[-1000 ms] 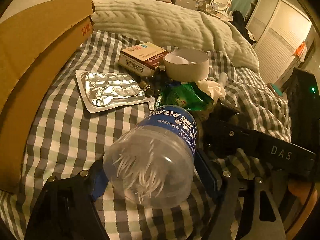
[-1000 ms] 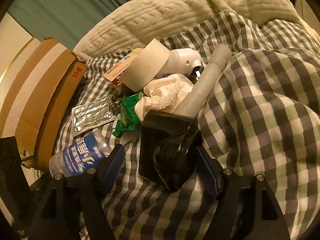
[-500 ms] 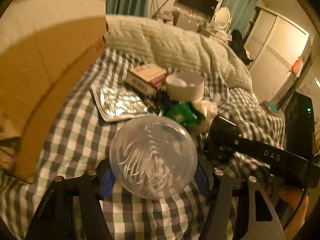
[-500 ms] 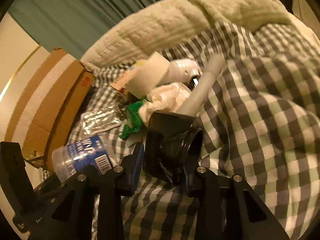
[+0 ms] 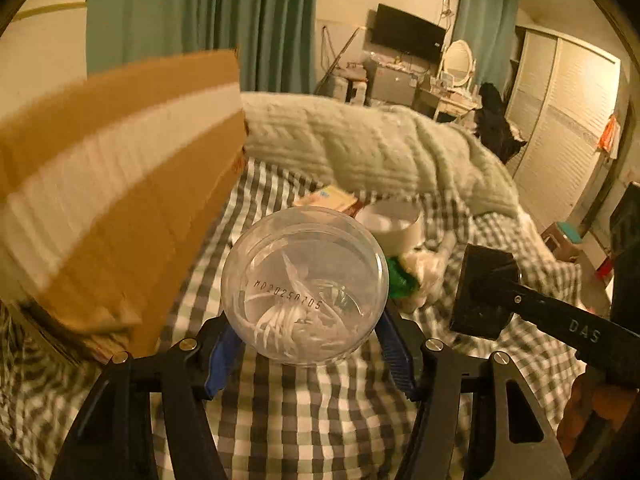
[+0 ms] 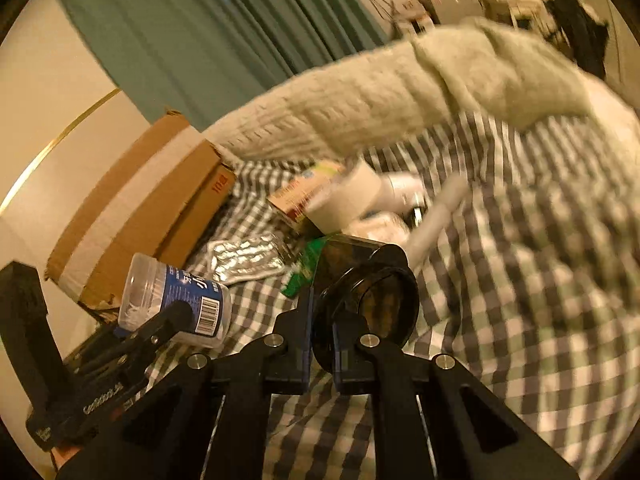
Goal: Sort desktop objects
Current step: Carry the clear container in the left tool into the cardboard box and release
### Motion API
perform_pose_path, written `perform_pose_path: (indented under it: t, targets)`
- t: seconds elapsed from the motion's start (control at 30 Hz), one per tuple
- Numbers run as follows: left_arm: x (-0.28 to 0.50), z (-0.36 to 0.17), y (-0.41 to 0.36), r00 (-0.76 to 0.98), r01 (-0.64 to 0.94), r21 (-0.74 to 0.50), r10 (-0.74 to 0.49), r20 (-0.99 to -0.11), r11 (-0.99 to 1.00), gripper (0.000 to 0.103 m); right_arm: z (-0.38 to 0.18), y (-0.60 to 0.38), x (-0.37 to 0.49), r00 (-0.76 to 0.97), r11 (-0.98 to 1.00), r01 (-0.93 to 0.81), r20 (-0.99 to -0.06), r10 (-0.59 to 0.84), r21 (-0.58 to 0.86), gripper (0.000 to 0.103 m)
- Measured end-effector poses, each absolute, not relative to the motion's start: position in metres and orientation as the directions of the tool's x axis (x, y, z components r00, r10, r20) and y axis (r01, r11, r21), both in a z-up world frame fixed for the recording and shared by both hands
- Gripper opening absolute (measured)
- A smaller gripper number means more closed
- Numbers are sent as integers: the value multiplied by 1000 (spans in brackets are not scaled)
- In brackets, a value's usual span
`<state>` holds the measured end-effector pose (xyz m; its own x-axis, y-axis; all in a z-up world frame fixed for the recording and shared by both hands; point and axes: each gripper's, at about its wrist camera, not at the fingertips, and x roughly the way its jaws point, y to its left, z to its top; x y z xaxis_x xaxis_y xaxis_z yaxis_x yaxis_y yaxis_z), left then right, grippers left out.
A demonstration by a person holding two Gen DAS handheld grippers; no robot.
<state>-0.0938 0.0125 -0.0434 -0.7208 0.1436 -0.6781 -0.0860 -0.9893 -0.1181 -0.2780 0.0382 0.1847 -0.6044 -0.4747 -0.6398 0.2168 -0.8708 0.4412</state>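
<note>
A clear plastic jar [image 5: 304, 280] with a blue label [image 6: 188, 292] and white sticks inside hangs above the checked bedsheet [image 5: 304, 408]. Its base faces the left wrist camera. My left gripper [image 5: 308, 336] has its blue pads [image 5: 224, 356] pressed on both sides of the jar, jaws still closing a little. My right gripper [image 6: 322, 332] is shut on the rim of a black square holder with a round opening [image 6: 372, 280], lifted off the sheet. In the left wrist view the black holder [image 5: 480, 316] hangs at the right.
A cardboard box [image 6: 140, 216] stands at the left. A cream knitted blanket [image 5: 360, 148] lies behind. On the sheet remain a foil blister pack [image 6: 244, 260], a medicine box [image 6: 304, 192], a white roll [image 5: 392, 224], a green packet [image 6: 300, 280] and a white tube [image 6: 436, 216].
Both grippers rose off the bed with their objects. The right jaws closed from wide open onto the black holder. The jar tipped until its base faces the camera.
</note>
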Motion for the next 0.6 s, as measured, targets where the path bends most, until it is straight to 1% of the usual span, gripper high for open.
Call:
perform_pose_path:
  t: [0.07,0.27,0.33,0.37,0.43,0.47,0.53,0.6]
  targets:
    - [-96,-25,9,-733,-94,-138,162,-661,-986,64,204,35,-274,-622,-871,252,-619,-480,422,7]
    - [-93,57,-16,-821,-137,-196,222,-526,-971,64,268,9,-270,-629,-850,360,-572,-526,385,7]
    - [-93,90,-43,-855,-122,-235,222,-469,-964,64,293,-6,-272,-621,-835,404,-558,-550,374,7]
    - [-93,98,-52,-865,-107,-242,210,-456,-964,64,304,-16,-274,-615,-826,422,-552,-564,373,7]
    - [-97,121,-85,-887,-46,-234,148,-437,-971,64,326,-37,-278,-596,-800,468,-534,-600,376,7]
    - [-102,126,-91,-888,-27,-222,125,-443,-975,64,337,-51,-281,-581,-784,494,-529,-619,375,7]
    - [-108,130,-119,-884,53,-181,38,-466,-982,64,352,-79,-285,-554,-760,538,-526,-645,365,7]
    - [-114,124,-143,-868,127,-155,-34,-495,-980,64,363,-114,-292,-512,-728,586,-535,-673,355,7]
